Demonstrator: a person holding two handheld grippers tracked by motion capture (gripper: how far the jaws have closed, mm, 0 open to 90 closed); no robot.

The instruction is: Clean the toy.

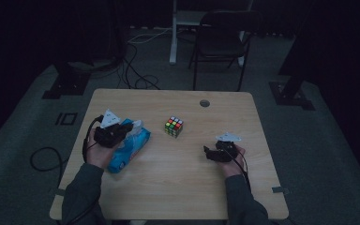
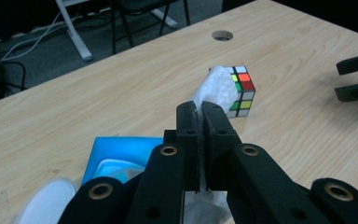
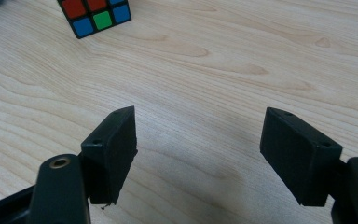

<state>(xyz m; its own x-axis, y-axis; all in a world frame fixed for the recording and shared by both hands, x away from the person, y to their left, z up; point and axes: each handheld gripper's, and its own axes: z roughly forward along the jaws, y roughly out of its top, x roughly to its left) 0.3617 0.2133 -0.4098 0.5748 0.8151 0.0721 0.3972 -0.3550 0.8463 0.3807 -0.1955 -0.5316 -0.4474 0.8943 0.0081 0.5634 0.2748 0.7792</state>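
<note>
No legible text, labels or numbers.

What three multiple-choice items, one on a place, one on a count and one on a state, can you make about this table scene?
1. Where is the puzzle cube?
A. near the middle of the table
B. on the chair
C. on the floor

2. How many puzzle cubes are on the table?
A. three
B. one
C. two

3. What are the left tongs doing?
A. standing wide open
B. gripping the cube
C. pinching a white wipe

Answers:
1 A, it sits between the two hands in the high view.
2 B, a single cube shows.
3 C, the jaws are closed on the wipe above the blue wipe pack.
</note>
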